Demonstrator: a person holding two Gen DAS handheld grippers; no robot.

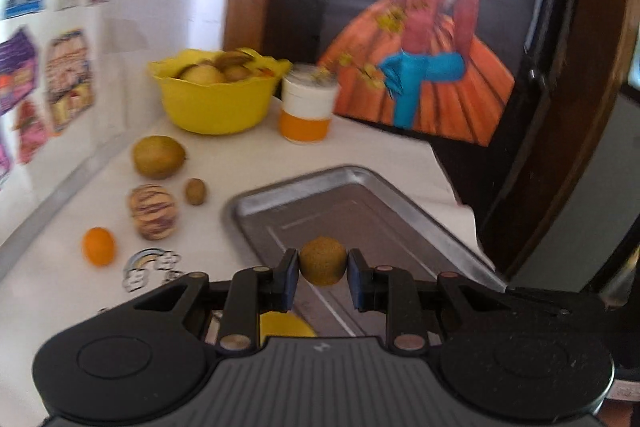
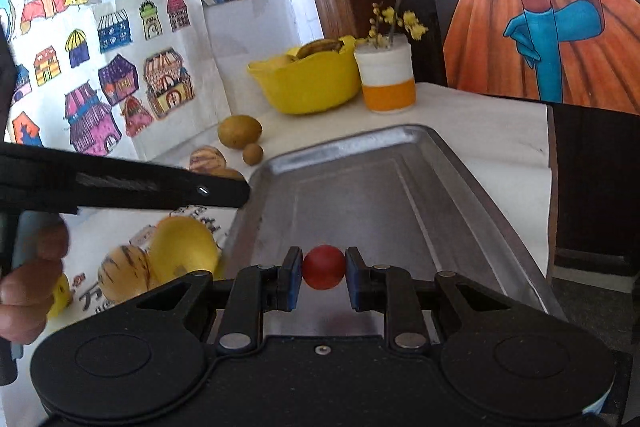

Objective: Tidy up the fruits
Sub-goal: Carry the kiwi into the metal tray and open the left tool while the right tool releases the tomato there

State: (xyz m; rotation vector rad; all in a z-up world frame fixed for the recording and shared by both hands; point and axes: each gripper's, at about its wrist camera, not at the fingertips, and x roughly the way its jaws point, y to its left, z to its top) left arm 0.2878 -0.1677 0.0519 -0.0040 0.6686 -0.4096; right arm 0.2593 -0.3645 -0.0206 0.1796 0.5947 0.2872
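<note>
Left gripper [image 1: 323, 269] clamps a small brown fruit [image 1: 323, 266], probably a kiwi, over the steel tray [image 1: 400, 203] near end. Right gripper [image 2: 323, 269] pinches a round red fruit [image 2: 324, 267] over the bare tray floor [image 2: 360, 203]; tray's long axis runs away toward the yellow bowl [image 2: 312, 87].

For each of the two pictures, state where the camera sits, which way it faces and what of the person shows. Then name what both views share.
Left wrist: on the left gripper, facing the metal tray; holds a brown fruit; no body shows.
Right wrist: on the right gripper, facing the same tray; holds a red fruit; fingers show left.
Shared: tray, yellow bowl, orange-banded cup.
</note>
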